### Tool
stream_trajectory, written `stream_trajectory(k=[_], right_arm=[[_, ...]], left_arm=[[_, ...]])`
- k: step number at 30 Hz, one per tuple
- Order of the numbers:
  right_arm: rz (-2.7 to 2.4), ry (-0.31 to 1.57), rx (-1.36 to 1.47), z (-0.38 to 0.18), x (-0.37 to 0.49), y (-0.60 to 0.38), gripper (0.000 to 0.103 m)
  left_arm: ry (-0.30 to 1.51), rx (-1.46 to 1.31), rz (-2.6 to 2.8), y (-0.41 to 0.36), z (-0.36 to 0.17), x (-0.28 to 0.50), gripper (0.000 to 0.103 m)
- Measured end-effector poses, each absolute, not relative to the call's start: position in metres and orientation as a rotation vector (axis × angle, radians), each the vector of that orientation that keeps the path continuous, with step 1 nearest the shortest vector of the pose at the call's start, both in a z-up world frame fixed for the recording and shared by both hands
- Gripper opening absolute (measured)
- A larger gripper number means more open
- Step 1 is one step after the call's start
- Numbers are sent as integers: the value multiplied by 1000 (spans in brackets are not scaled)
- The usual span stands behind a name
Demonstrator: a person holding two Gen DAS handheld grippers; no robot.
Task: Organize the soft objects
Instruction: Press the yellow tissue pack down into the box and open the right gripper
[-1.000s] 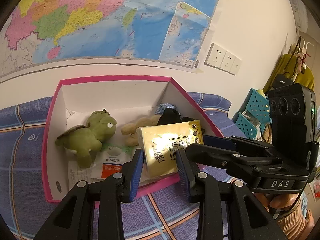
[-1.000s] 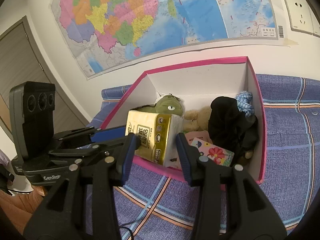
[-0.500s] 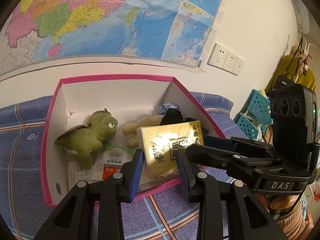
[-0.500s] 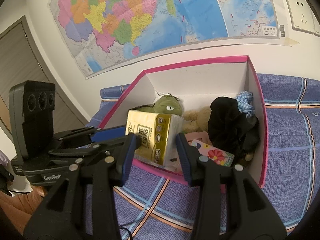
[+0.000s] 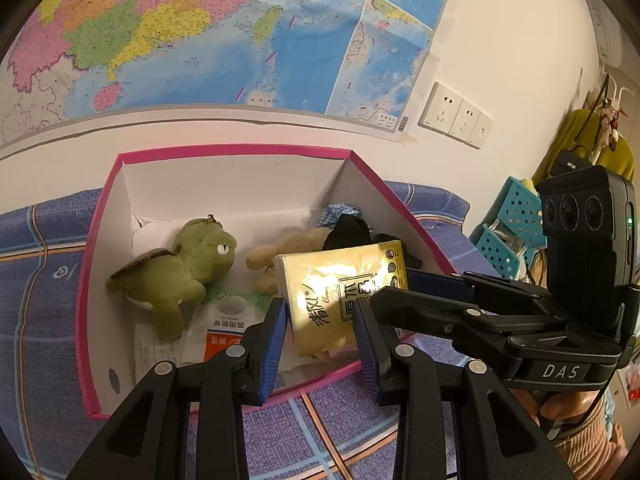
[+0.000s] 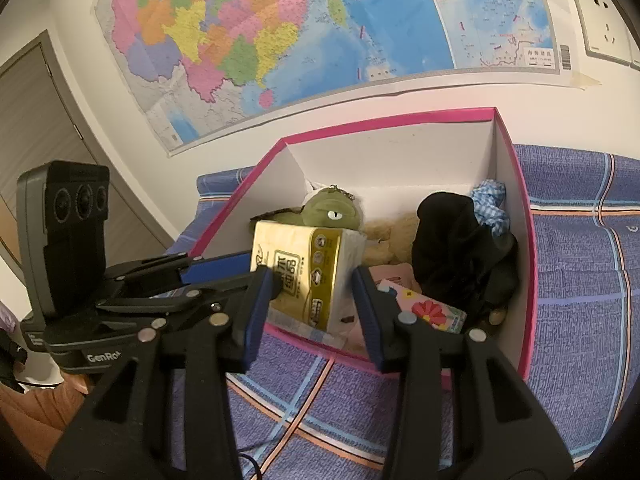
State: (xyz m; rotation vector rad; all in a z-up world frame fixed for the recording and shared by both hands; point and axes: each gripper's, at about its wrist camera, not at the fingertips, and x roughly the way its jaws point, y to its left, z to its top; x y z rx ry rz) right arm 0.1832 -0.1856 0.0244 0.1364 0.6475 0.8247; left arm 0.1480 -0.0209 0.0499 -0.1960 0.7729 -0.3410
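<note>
A gold tissue pack [image 5: 336, 280] [image 6: 296, 256] tilts up over the front rim of the pink-edged white box [image 5: 240, 184] [image 6: 400, 152]. My left gripper [image 5: 320, 312] [image 6: 248, 268] reaches it from the left and my right gripper [image 6: 313, 280] [image 5: 394, 286] from the right. Each has its pads against the pack, so both look shut on it. Inside the box lie a green turtle plush [image 5: 172, 276] [image 6: 332, 212], a tan plush [image 5: 276, 248], a black soft item [image 6: 452, 248], a blue checked cloth [image 6: 492, 208], a flowered packet [image 6: 428, 312] and a white packet [image 5: 224, 324].
The box rests on a blue plaid bed cover [image 6: 580, 280] against a wall with a map [image 5: 200, 40] and sockets [image 5: 456, 116]. Teal baskets [image 5: 512, 220] stand at the right, a door [image 6: 32, 120] at the left. A person's hand [image 5: 568, 404] holds the right gripper.
</note>
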Motion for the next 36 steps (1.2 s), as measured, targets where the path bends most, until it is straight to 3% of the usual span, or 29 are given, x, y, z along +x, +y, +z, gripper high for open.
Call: stream_trajectory(k=[36], right_arm=[[803,676,126,25,199,-181,45]], left_arm=[[806,-199,-330,-22,40,165,33]])
